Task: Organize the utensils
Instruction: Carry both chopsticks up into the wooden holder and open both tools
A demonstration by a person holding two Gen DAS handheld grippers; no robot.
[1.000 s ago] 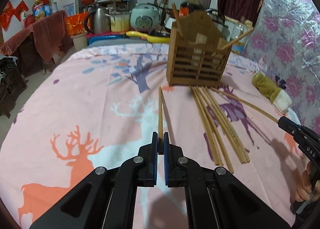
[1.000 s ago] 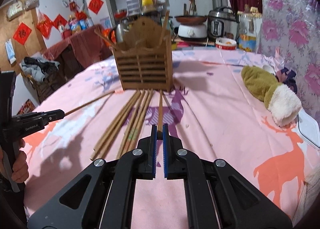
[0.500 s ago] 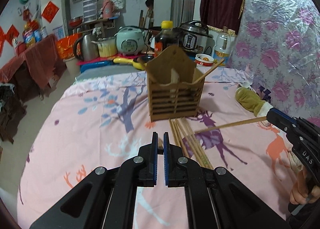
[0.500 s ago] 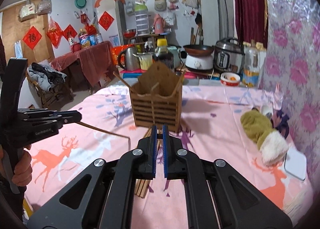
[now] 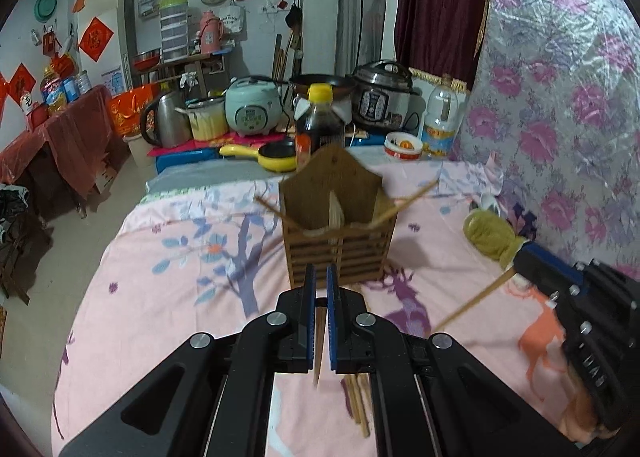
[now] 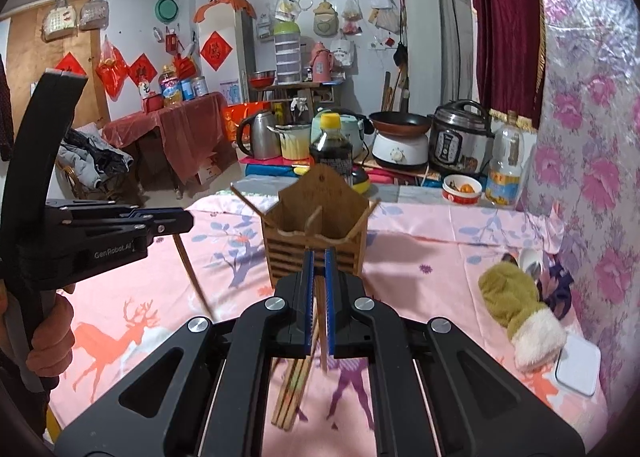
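Both your grippers have risen off the cloth since a second ago. Your left gripper [image 5: 319,281], lower centre, is clamped on one chopstick [image 5: 319,345] hanging tip-down; your right gripper [image 6: 317,261] pinches another [image 6: 321,329] likewise, ready to drop into the holder [image 6: 316,233] mid-frame. Spare sticks [image 6: 294,389] lie on the cloth below.

My left wrist camera sits behind its gripper [image 5: 319,281], tipped down over the pink surface [image 5: 160,297], close to the wooden holder [image 5: 340,233]. My right wrist camera looks flatter, past its gripper [image 6: 317,261]. Both face that holder and the appliance-crowded back wall; each catches the other gripper at its edge.
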